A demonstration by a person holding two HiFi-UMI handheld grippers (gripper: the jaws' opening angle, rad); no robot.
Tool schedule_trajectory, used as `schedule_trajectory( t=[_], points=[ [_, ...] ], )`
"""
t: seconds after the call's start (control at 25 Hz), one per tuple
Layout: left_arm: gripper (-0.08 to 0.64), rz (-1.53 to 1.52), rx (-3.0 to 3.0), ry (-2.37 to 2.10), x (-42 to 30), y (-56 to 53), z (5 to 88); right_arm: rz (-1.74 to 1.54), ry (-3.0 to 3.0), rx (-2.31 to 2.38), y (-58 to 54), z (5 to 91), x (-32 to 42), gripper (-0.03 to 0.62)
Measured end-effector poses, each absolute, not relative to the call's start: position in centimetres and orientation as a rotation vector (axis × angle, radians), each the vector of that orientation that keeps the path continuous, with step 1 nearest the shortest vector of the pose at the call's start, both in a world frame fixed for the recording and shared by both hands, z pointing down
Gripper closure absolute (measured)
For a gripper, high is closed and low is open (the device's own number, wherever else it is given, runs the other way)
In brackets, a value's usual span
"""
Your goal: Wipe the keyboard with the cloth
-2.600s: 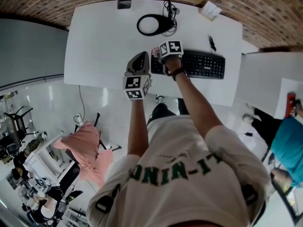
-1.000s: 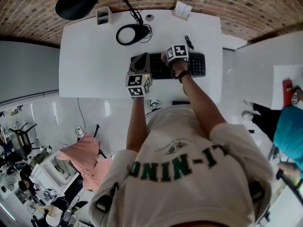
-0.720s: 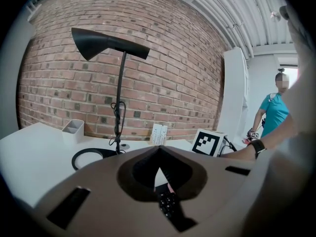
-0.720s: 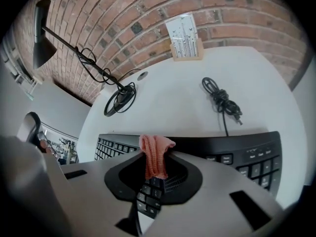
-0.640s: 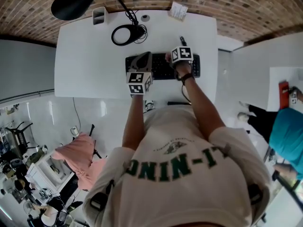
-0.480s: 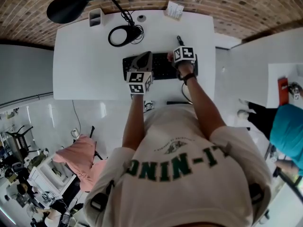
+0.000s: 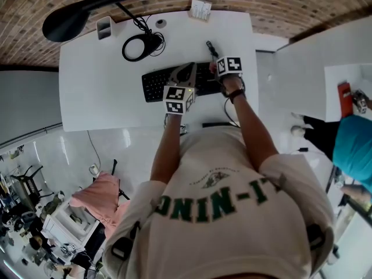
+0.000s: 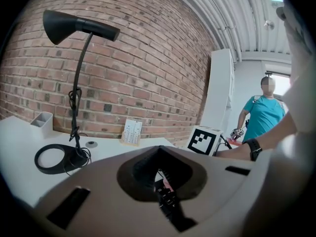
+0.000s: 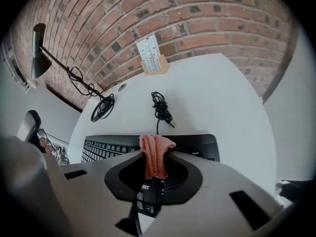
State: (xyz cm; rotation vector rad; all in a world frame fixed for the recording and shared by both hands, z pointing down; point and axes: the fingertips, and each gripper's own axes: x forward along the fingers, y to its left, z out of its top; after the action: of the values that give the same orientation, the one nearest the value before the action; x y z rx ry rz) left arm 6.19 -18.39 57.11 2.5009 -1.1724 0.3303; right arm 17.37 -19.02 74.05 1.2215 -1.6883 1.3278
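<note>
The black keyboard (image 7: 156,83) lies on the white table (image 7: 93,92). My right gripper (image 7: 217,68) is over the keyboard's right end, shut on a pink knitted cloth (image 9: 154,158). In the right gripper view the cloth sticks out past the jaw tips of the right gripper (image 9: 157,143), just above the keyboard (image 9: 106,149). My left gripper (image 7: 187,71) hovers over the middle of the keyboard. In the left gripper view the left gripper (image 8: 159,152) has its jaws closed together with nothing held, and keys show through the gap below them.
A black desk lamp (image 7: 64,19) with a ring base (image 7: 136,45) stands at the table's back left, next to a white pen cup (image 7: 104,27). A card stand (image 7: 200,9) and a coiled cable (image 7: 210,48) lie behind the keyboard. A person in teal (image 7: 354,150) stands at right.
My right gripper has slid with the cloth from the keyboard's left end to its right end. The left gripper has shifted right, from the keyboard's left end to its middle.
</note>
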Motion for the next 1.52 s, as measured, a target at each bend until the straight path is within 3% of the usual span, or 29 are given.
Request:
schedule_trajectory(
  t=[0.4,0.76,1.52],
  points=[
    [0.568,0.336,2.526,-1.121,8.7,-18.2,57.5,1.357,-1.634,1.349,-19.0,74.5,24.6,0.543],
    [0.568,0.321,2.481,-1.194,5.6,-17.8,57.2,1.306,-1.598,1.385,-19.0,73.9,24.8,0.542],
    [0.568,0.335,2.187,-1.586,-16.1,-13.6,57.6,1.371,-1.896,0.836,-16.6,71.9,-7.5,0.543]
  ],
)
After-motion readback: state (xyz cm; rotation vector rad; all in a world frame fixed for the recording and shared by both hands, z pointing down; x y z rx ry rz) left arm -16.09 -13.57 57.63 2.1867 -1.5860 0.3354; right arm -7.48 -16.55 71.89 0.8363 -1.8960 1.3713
